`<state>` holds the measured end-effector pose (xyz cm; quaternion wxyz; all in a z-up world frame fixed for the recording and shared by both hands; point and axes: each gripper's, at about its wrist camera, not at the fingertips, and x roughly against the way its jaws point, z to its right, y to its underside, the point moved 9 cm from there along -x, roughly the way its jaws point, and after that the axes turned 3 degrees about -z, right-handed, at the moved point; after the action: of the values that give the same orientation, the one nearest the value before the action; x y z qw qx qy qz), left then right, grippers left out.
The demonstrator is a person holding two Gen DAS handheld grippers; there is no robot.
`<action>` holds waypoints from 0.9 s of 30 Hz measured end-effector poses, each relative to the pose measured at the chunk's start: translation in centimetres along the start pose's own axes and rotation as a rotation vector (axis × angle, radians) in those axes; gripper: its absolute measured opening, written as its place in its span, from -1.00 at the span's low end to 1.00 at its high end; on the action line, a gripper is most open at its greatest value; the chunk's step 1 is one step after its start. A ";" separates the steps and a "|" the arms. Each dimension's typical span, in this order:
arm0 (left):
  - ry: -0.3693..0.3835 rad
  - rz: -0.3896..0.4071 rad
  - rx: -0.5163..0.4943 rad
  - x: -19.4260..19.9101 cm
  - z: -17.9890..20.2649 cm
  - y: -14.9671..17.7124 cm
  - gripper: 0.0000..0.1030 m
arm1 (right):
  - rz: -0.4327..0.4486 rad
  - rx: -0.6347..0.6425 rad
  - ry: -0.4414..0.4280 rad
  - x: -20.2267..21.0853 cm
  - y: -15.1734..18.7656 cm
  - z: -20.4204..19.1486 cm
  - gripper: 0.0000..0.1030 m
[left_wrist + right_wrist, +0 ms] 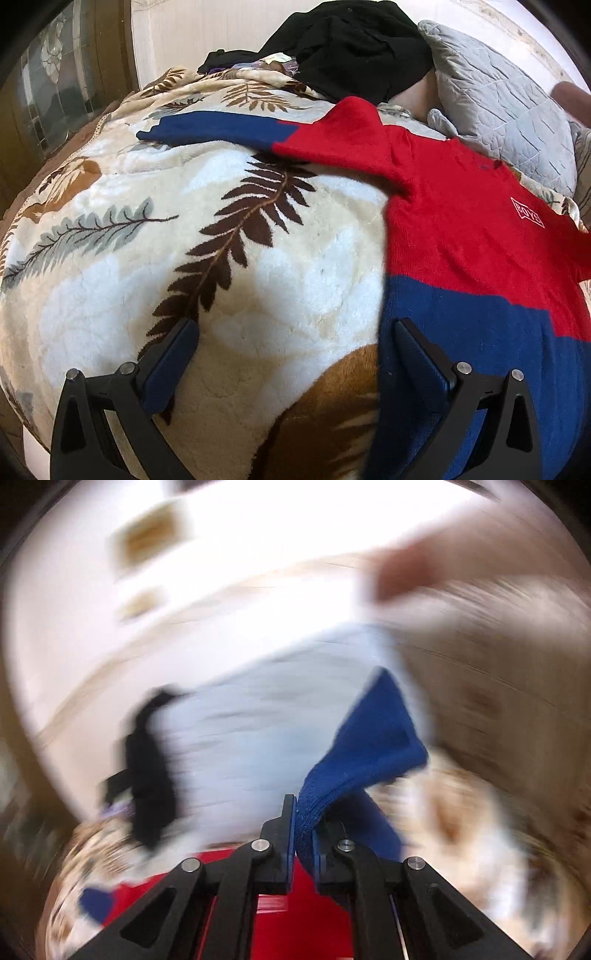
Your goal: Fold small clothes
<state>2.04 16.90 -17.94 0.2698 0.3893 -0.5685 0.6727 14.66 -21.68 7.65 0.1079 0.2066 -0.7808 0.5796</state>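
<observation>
Right wrist view shows my right gripper (303, 840) pinching the sweater's (461, 221) blue cuff (362, 746) above the bed, left gripper (295, 343) spread wide over the blanket (221, 258), and that thin pinch could slip if I swing fast.

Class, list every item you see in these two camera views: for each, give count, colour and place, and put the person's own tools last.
sweater: one, red and navy blue, spread flat on the blanket, one sleeve stretched out sideways.
blanket: one, cream with brown and grey leaf print, covering the bed.
black clothes: one heap, black, at the far end of the bed.
pillow: one, grey quilted, beyond the sweater.
left gripper: one, black with blue pads, open, just above the blanket by the sweater's blue hem.
right gripper: one, black, shut on the sweater's blue cuff; that view is motion-blurred.
</observation>
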 end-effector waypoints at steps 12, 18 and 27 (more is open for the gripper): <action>0.144 0.075 0.023 4.9 0.5 -3.1 1.00 | -0.474 -0.066 -0.181 -8.2 21.8 -5.5 0.78; 0.361 0.071 0.017 5.8 6.8 -8.2 1.00 | -0.385 -0.149 -0.208 -5.3 19.1 1.0 0.79; 0.288 -0.037 -0.151 -0.4 13.0 -9.6 0.99 | -0.482 -0.526 -0.084 -11.0 19.6 13.7 0.71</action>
<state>12.79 6.23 -12.29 0.3892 0.2780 -0.5657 0.6717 16.65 -27.75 -17.83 0.2591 0.3737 -0.8358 0.3078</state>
